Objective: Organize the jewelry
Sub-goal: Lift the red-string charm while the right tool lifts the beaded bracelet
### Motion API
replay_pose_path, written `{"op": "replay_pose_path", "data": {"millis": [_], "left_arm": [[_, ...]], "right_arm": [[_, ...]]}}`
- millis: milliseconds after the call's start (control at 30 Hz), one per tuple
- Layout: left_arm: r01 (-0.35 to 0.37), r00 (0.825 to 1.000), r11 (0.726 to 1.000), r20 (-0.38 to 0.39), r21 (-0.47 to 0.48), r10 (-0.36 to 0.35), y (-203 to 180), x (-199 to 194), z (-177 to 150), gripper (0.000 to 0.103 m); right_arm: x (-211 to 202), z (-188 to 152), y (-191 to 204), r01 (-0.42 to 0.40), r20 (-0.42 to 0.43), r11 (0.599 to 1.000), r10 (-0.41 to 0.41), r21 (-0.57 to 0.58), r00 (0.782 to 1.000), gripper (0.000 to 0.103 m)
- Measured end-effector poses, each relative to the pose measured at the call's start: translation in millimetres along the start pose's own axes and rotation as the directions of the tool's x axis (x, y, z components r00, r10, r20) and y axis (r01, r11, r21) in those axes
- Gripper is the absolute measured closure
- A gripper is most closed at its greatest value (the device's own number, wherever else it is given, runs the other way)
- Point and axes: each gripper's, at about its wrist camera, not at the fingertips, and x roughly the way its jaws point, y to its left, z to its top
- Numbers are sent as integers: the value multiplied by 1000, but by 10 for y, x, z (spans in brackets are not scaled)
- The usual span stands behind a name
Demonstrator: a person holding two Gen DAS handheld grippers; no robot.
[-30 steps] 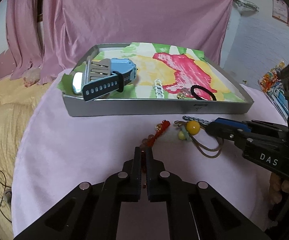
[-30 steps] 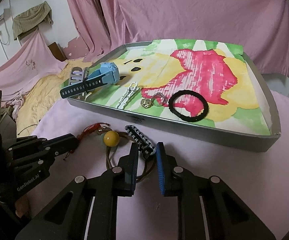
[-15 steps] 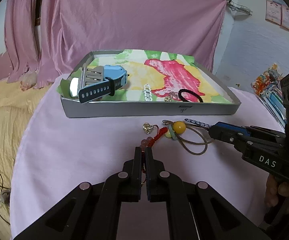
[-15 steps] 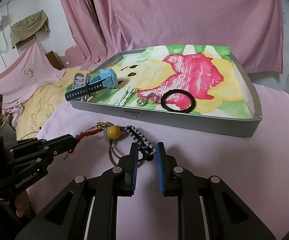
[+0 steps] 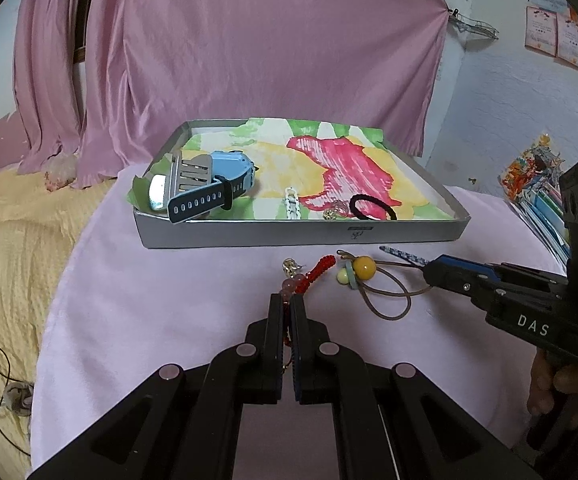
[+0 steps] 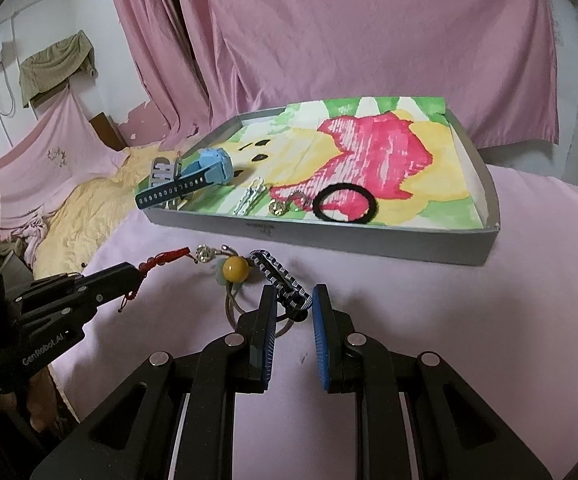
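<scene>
Left hand-held gripper [image 5: 287, 306] clamped on red cord [image 5: 313, 278]; right hand-held gripper [image 6: 295, 306] parted around striped clip [image 6: 279, 278]. Next: closing, then carrying ahead into tray [image 5: 289, 236].

Both wrist views sit low over the pink tablecloth [image 5: 161, 304], facing the grey tray [image 5: 289, 234] nearby; left from its left front, right seemingly further right; each catches the other gripper.
</scene>
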Motion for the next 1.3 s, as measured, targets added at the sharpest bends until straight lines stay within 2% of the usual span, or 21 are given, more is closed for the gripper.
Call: {"op": "replay_pose_path", "data": {"millis": [400, 900, 1067, 1300], "left_arm": [[5, 1000, 1000, -22, -9, -5, -2, 41, -63, 100], [-2, 1000, 1000, -20, -31, 2, 97, 49, -58, 100], [0, 1000, 999, -18, -34, 0, 110, 54, -46, 100], [8, 1000, 999, -17, -31, -9, 93, 48, -19, 100]], "right_arm": [[144, -94, 93, 3, -83, 999, -7, -50, 997, 87], [248, 14, 289, 1, -108, 987, -18, -160, 994, 87], [141, 36, 198, -4, -67, 994, -3, -113, 998, 87], [-7, 44, -70, -17, -7, 1000, 17, 11, 1000, 87]]}}
